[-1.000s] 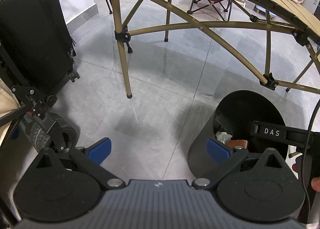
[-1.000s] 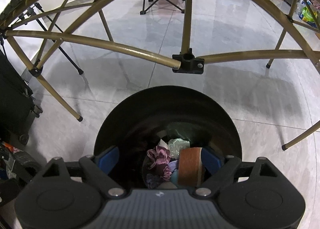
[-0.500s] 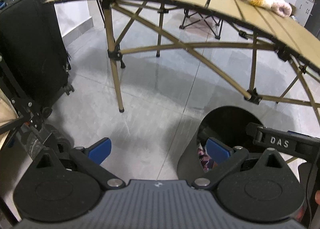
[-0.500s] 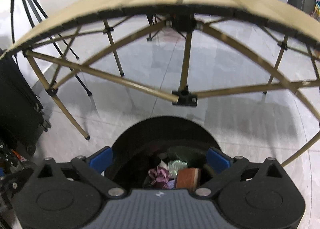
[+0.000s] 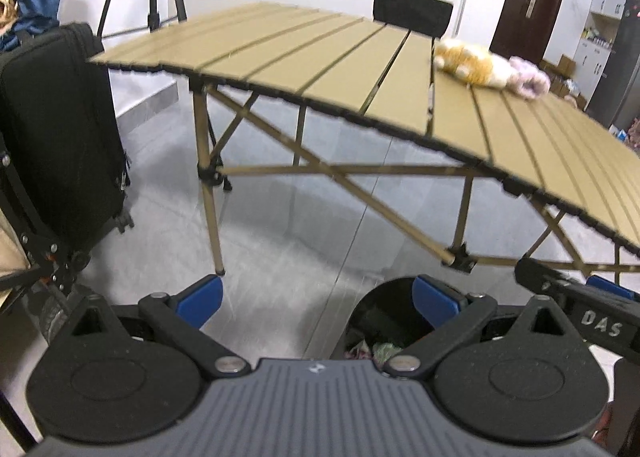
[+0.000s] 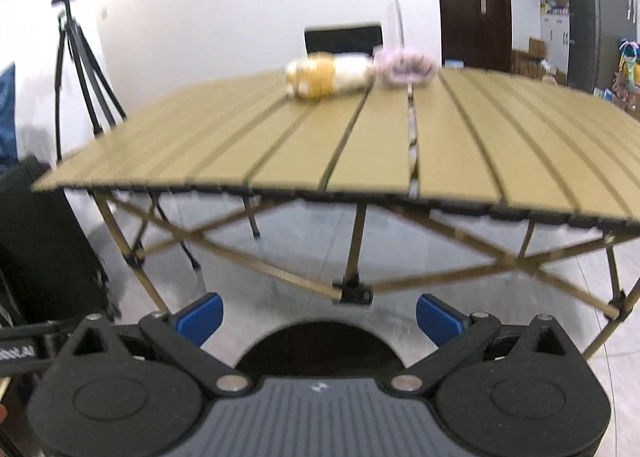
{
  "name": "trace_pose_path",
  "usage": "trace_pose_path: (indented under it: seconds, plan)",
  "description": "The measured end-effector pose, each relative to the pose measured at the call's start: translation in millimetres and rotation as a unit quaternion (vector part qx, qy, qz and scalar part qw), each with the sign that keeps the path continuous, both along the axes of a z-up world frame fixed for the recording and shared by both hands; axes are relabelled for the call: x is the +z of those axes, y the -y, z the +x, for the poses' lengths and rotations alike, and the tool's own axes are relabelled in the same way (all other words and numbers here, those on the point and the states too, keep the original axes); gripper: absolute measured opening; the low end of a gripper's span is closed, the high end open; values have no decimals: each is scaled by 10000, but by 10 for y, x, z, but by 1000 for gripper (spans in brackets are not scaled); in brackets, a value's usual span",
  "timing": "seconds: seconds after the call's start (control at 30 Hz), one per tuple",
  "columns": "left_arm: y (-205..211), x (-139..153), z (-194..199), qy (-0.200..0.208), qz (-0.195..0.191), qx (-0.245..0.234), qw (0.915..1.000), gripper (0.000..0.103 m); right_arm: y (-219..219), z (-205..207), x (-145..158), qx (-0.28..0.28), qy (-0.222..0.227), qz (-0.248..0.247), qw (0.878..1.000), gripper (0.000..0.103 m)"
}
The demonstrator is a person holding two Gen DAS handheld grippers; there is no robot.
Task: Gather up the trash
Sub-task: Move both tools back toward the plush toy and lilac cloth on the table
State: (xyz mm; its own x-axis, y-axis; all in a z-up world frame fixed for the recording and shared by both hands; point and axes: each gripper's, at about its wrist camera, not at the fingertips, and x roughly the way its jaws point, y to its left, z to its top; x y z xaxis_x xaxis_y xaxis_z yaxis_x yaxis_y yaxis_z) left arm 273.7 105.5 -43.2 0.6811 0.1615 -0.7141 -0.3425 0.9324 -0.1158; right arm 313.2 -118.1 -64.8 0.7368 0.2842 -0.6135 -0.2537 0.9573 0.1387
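A black trash bin [image 5: 376,317] stands on the floor below the table's near edge, with crumpled scraps [image 5: 376,351] in it; in the right wrist view the bin [image 6: 320,349] shows just under the gripper. On the tan slatted table [image 6: 360,161] lie an orange-and-white plush toy [image 6: 328,75] and a pale pink fluffy item [image 6: 404,67], also seen as the plush [image 5: 468,61] and pink item [image 5: 528,79]. My left gripper [image 5: 318,299] is open and empty. My right gripper [image 6: 320,317] is open wide above the bin with nothing between its blue pads.
A black suitcase [image 5: 60,129] stands at the left beside a folding cart frame [image 5: 36,241]. A tripod [image 6: 80,57] and a black chair back [image 6: 342,39] stand behind the table. Table legs and cross braces [image 6: 352,253] run underneath. Grey tiled floor lies around.
Both grippers have risen and tilted up, so the tabletop and its plush come into view and the bin drops low. The right jaws widened; the brown item stays in the bin.
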Motion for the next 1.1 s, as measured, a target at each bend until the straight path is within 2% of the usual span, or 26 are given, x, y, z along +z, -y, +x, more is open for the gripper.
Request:
trace_pose_path:
  seconds: [0.3,0.5,0.7,0.87,1.1]
  plan:
    - [90,258,148,376,9,105,9992,103,254,32,319,35,839,682,9941,103]
    - [160,391,372,474,22,47,9989,103,422,215,472,-54,1132,937,9891,103]
    - [228,530,669,637,100,-39,9979,103,576,545,631,-124,1461,986,9843,103]
    - [275,608,948,717,107,-95,9973,103,652,897,741,-298,1533,647,9856,103]
    - [306,724,1370,827,97,-233,9963,103,705,1459,982,-291,1707,661,9827,103]
